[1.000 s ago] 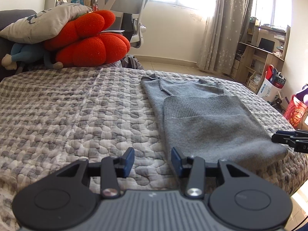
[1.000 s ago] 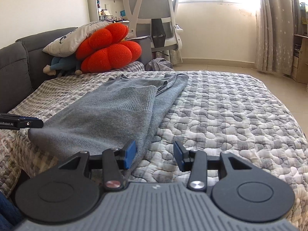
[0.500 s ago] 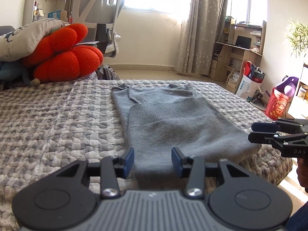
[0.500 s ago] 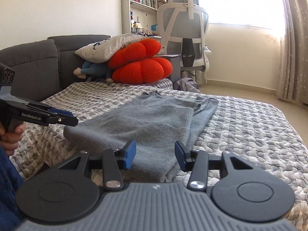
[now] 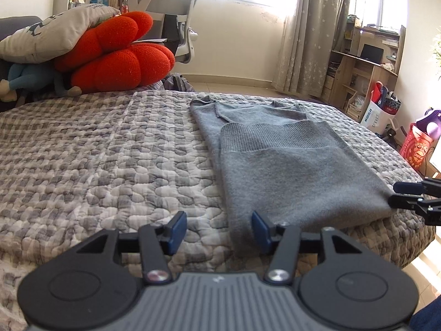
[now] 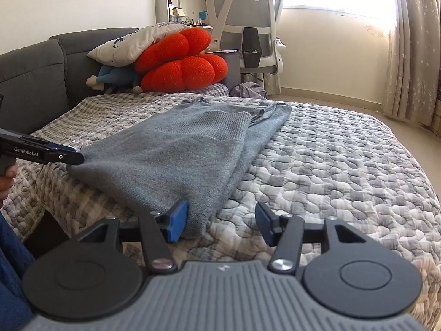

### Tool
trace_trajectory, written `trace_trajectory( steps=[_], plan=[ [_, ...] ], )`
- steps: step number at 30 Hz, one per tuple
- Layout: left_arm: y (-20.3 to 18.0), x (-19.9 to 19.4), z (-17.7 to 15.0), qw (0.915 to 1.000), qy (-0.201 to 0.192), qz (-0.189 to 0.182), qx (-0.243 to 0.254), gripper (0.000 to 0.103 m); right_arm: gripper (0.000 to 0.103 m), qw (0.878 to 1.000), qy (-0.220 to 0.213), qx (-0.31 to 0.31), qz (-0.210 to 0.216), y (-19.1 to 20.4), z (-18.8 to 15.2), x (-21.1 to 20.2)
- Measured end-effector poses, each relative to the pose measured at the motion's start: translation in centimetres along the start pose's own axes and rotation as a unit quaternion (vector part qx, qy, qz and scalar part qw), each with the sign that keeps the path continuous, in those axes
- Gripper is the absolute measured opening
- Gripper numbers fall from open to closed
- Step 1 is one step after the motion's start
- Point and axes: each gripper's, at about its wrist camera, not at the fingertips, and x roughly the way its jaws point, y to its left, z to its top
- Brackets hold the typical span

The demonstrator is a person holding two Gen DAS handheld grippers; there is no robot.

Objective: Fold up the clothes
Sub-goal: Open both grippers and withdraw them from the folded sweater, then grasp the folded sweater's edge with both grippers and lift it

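Observation:
A grey knit sweater (image 5: 289,176) lies folded in a long strip on the checked quilt (image 5: 110,165). My left gripper (image 5: 219,231) hovers low at the sweater's near left corner. Its jaws are opening, with the cloth edge just inside the right pad and not pinched. In the right wrist view the sweater (image 6: 179,160) runs away to the left. My right gripper (image 6: 222,223) sits at its near right corner, jaws opening, the hem beside the left pad unpressed. Each gripper shows in the other's view: the right gripper (image 5: 397,194), and the left gripper (image 6: 74,158) at the cloth's corner.
A red lobed cushion (image 5: 115,60) and a grey pillow (image 5: 52,33) are piled at the far left, against a dark sofa back (image 6: 30,77). A white office chair (image 6: 248,19) stands behind the bed. The bed edge drops off near my grippers; a desk (image 5: 361,66) and bags (image 5: 380,107) stand at the right.
Both pairs of jaws stand wider than before. Half a second ago the left jaws framed the sweater's middle; now they sit at its left corner. The right gripper has shifted to the other corner.

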Motion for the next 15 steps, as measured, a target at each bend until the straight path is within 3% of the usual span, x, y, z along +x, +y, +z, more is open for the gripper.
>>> trace_trajectory(
  steps=[6, 10, 15],
  plan=[
    [0.7, -2.0, -0.6, 0.9986, -0.008, 0.027, 0.044, 0.056, 0.057, 1.000, -0.009, -0.004, -0.018, -1.0, -0.4, -1.7],
    [-0.2, -2.8, -1.1, 0.9960, -0.025, 0.001, 0.086, 0.060, 0.057, 0.999, -0.022, -0.030, 0.004, -0.2, -0.3, -2.1],
    [-1.7, -3.3, -1.3, 0.9862, -0.062, -0.027, 0.151, 0.069, 0.058, 0.996, -0.033, -0.072, 0.045, 1.3, 0.5, -2.2]
  ],
)
